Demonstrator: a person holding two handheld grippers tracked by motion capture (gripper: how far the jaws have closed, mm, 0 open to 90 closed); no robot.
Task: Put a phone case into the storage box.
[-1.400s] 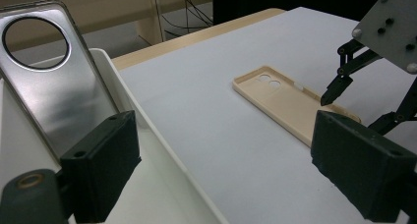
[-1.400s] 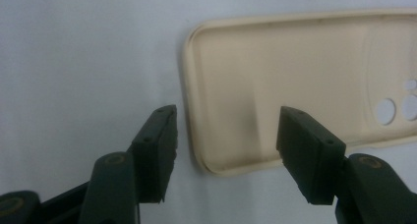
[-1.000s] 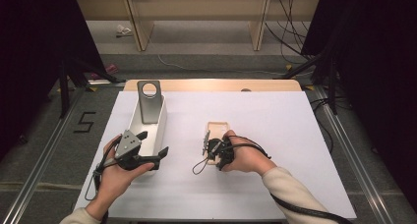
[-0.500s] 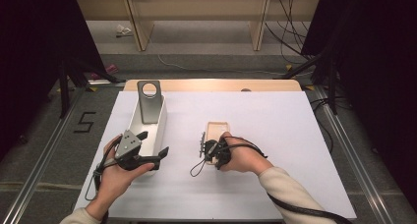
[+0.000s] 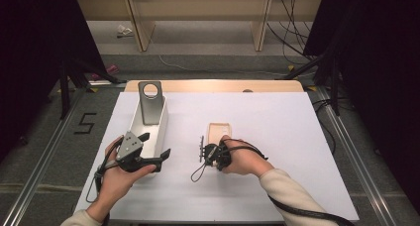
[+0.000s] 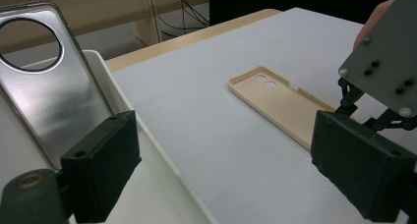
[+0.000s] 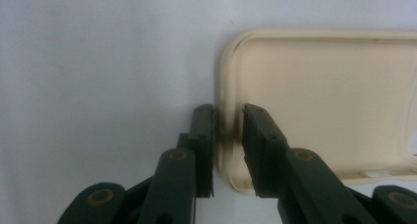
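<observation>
A beige phone case lies open side up on the white table, also seen in the left gripper view. My right gripper is at the case's near end. In the right gripper view its jaws stand either side of the case's rim, one outside and one inside, and the gripper is shut on that rim. My left gripper hangs open over the near end of a white tray, with nothing between its jaws. A silver-grey phone case with a round camera hole leans in the tray.
The white table sheet stretches wide to the right of the beige case. A wooden strip runs along the far edge. Beyond it are shelf legs and cables on the floor. The right gripper's grey plate shows at the right of the left gripper view.
My right hand has shifted slightly left and toward me at the case's near end. The left gripper and the tray have stayed put.
</observation>
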